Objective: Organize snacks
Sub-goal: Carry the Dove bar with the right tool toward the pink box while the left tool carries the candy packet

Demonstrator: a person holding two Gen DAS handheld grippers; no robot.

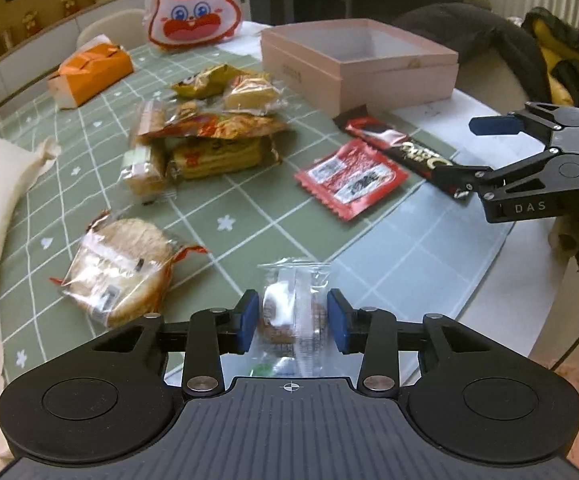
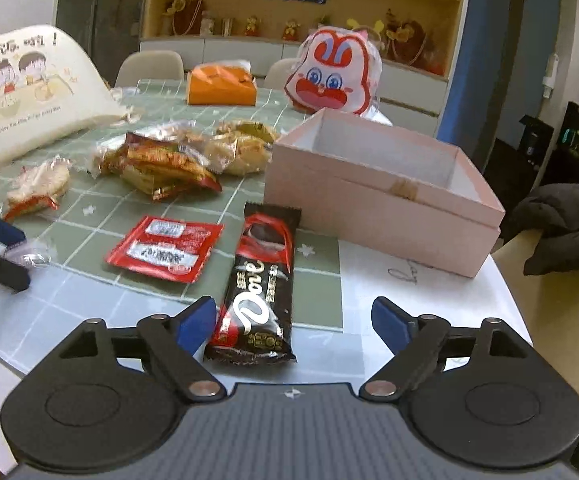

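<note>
My left gripper has its blue pads on both sides of a small clear-wrapped cookie at the table's near edge, closed on it. My right gripper is open, with the near end of a black Dove chocolate bar lying by its left fingertip; it also shows in the left wrist view. A flat red packet lies left of the bar. An open, empty pink box stands behind them. A pile of wrapped snacks and a wrapped round bread lie further left.
An orange tissue box and a red-and-white bunny bag stand at the table's far side. A cream cloth bag lies at the left. A dark jacket hangs on a chair to the right. The table edge is right below both grippers.
</note>
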